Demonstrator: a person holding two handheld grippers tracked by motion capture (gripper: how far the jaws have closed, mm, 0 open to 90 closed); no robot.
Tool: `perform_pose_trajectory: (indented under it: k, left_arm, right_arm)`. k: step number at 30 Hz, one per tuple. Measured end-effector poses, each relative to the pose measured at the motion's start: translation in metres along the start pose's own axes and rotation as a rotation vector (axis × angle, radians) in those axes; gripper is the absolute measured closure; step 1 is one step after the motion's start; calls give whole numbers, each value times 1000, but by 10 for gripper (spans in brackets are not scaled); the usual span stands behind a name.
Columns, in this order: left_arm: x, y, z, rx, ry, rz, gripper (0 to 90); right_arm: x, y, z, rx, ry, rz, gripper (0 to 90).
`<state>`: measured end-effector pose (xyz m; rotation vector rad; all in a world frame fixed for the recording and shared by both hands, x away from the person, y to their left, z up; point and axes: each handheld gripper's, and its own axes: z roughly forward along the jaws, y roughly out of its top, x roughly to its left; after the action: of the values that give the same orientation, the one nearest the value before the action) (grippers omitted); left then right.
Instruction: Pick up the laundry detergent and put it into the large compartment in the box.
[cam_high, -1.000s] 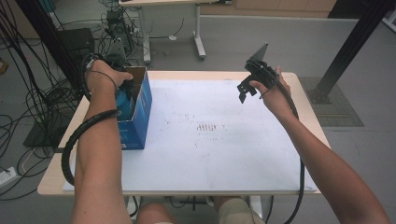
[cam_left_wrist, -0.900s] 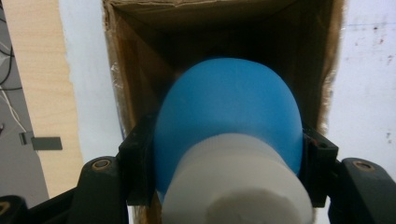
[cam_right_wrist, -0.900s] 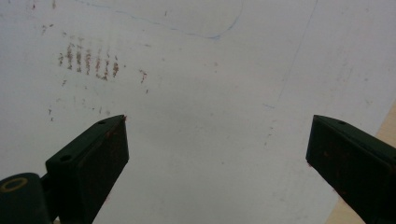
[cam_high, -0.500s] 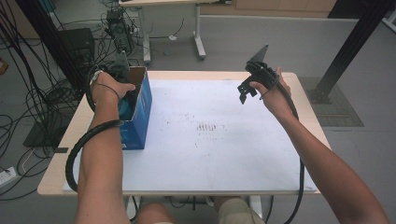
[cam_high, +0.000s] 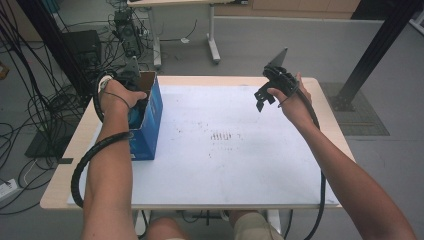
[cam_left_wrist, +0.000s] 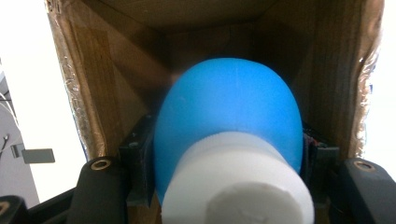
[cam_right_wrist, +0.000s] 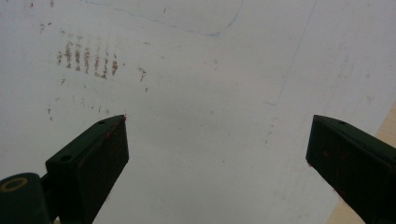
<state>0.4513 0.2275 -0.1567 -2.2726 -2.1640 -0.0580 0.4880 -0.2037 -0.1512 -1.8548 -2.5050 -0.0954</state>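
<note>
A blue cardboard box (cam_high: 151, 120) with an open top stands at the table's left side. My left gripper (cam_left_wrist: 229, 154) reaches into it, shut on a round blue object (cam_left_wrist: 229, 102) with a white cylindrical end (cam_left_wrist: 238, 182) that points at the camera. Brown inner walls of the box (cam_left_wrist: 116, 70) surround it. In the high view the hand hides these jaws, and the gripper's grey plate (cam_high: 132, 66) stands above the box. My right gripper (cam_high: 260, 97) hangs above the table's far right, open with nothing between its jaws (cam_right_wrist: 217, 121).
A white sheet (cam_high: 260, 165) covers the wooden table, with faint brown marks (cam_high: 222, 136) near its middle. Cables (cam_high: 30, 125) and dark equipment lie on the floor at the left. A black post (cam_high: 370, 55) stands at the far right.
My left hand has sunk a little further into the box's opening. The right hand and its gripper have kept still.
</note>
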Motion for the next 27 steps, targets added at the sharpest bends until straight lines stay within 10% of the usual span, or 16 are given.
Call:
perform_pose_trajectory:
  k: [27]
  left_arm:
    - [-4, 1, 1, -8, 10, 3, 373]
  right_arm:
    - [-1, -2, -3, -5, 6, 0, 56]
